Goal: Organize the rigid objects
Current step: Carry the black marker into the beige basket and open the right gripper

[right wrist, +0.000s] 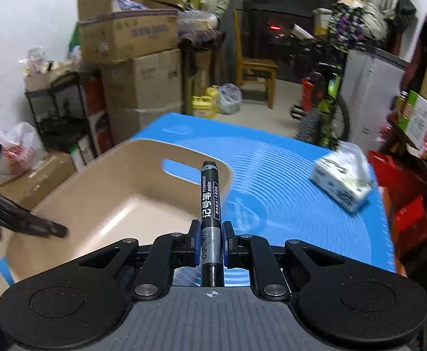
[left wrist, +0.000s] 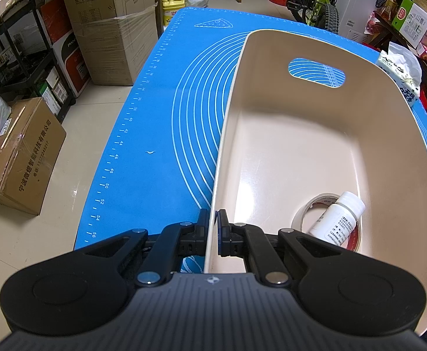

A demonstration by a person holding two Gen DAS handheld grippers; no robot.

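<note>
Left wrist view: the left gripper (left wrist: 212,228) is clamped on the near wall of the bin (left wrist: 324,44), one pad outside and one inside. The bin stands on the blue mat (left wrist: 155,117). In its near right corner lie a tape roll (left wrist: 304,213) and a white bottle (left wrist: 337,219) resting across it. A tissue pack (left wrist: 400,76) sits beyond the bin's far right rim.

Right wrist view: the right gripper (right wrist: 210,242) is closed on a marker (right wrist: 210,196), held low on its barrel with most of its length projecting forward, above the mat just right of the bin (right wrist: 119,181). The background is motion-blurred.

Risks, as judged:
- The marker is gripped near one end, so a jolt could pivot it or let it slip between the pads.
- Released from height, it may bounce off the bottle or out over the rim.
- The thin wall could flex or slip from the left grip, shifting the bin under the drop.
</note>
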